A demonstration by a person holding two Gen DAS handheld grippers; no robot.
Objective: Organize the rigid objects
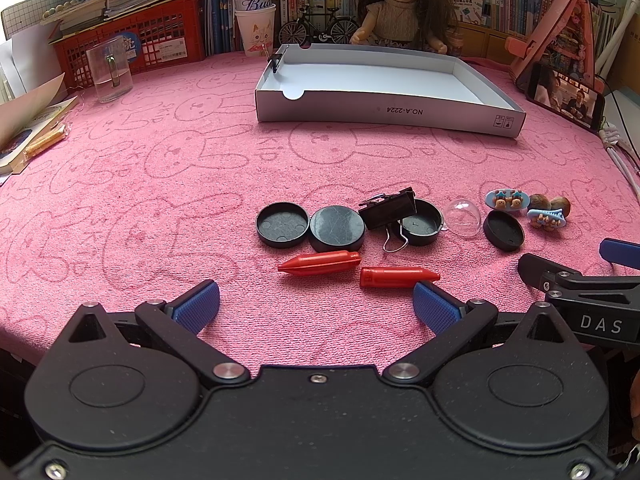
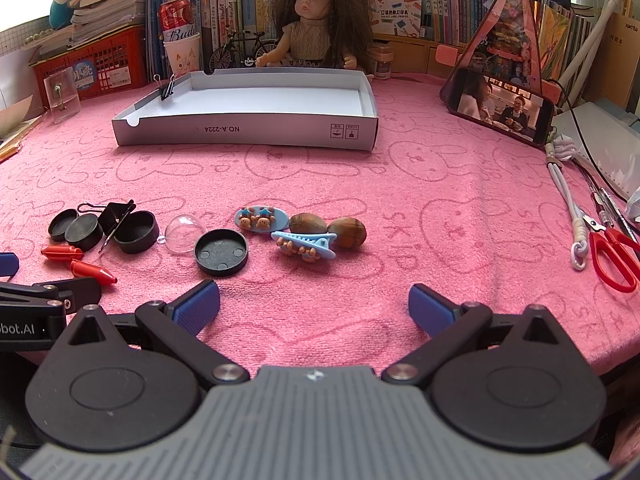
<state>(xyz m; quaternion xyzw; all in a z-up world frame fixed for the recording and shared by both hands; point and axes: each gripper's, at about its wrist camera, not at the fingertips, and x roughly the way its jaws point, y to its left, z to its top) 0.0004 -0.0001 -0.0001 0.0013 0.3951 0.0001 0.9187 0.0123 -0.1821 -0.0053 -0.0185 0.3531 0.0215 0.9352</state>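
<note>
A white box lid (image 1: 384, 110) (image 2: 248, 132) lies open at the back of the pink towel, with a small binder clip (image 2: 168, 88) on its left wall. In front lie several black round caps (image 1: 282, 224) (image 2: 221, 252), a large black binder clip (image 1: 390, 210), two red crayon-shaped pieces (image 1: 320, 263) (image 1: 396, 277), a clear dome (image 1: 462, 216) (image 2: 181, 234), two blue hair clips (image 2: 261, 219) (image 2: 304, 244) and two nuts (image 2: 347, 232). My left gripper (image 1: 316, 306) is open and empty just before the red pieces. My right gripper (image 2: 314, 306) is open and empty before the hair clips.
A doll (image 2: 316, 20), a toy bicycle, books, a red basket (image 1: 132, 40), a can on a paper cup (image 1: 254, 12) and a glass (image 1: 110, 70) stand behind the box. A phone (image 2: 502, 106) leans at the right. Red scissors (image 2: 614, 258) and a white cord (image 2: 568, 204) lie at the right edge.
</note>
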